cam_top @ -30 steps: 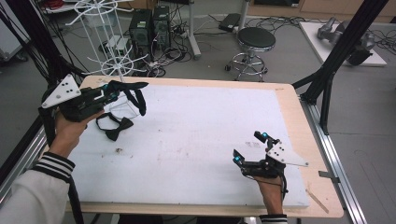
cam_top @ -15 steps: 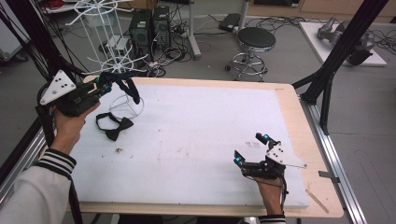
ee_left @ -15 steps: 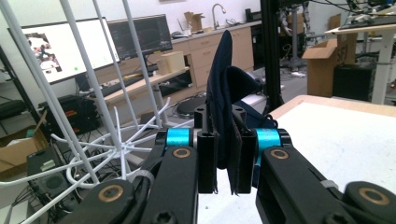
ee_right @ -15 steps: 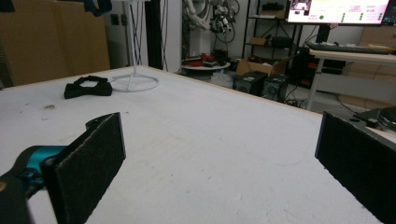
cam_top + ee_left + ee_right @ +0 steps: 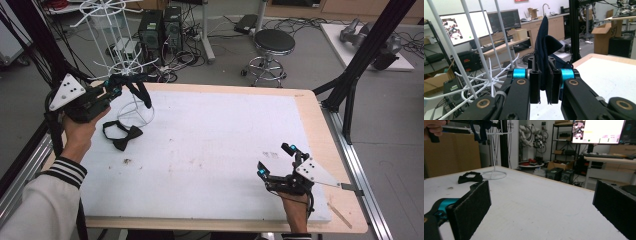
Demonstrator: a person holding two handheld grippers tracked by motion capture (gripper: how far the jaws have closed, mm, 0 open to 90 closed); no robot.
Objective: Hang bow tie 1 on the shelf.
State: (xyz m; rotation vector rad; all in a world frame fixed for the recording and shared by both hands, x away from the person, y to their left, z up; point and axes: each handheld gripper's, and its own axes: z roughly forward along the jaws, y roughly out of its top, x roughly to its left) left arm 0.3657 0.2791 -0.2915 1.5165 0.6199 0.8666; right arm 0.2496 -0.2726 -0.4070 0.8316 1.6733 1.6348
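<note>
My left gripper (image 5: 116, 86) is raised over the table's far left corner, shut on a dark navy bow tie (image 5: 141, 91) whose strap hangs from the jaws. In the left gripper view the folded tie (image 5: 544, 42) stands up between the closed pads of the left gripper (image 5: 543, 63). The white wire rack (image 5: 107, 30) rises just beside it, and its thin rods (image 5: 475, 50) are close on the left. A second black bow tie (image 5: 121, 134) lies flat on the white board near the rack's ring base (image 5: 495, 174). My right gripper (image 5: 274, 158) rests at the near right, open, with nothing between its pads (image 5: 471, 207).
The white board (image 5: 210, 130) covers a wooden table with metal rails along its sides. Behind the far edge stand computer towers (image 5: 160, 27), cables and a round stool (image 5: 272, 42). A black frame post (image 5: 360, 60) slants down at the far right corner.
The left gripper has lifted and tipped slightly toward the wire rack, carrying the navy bow tie with it. The right gripper has stayed where it was.
</note>
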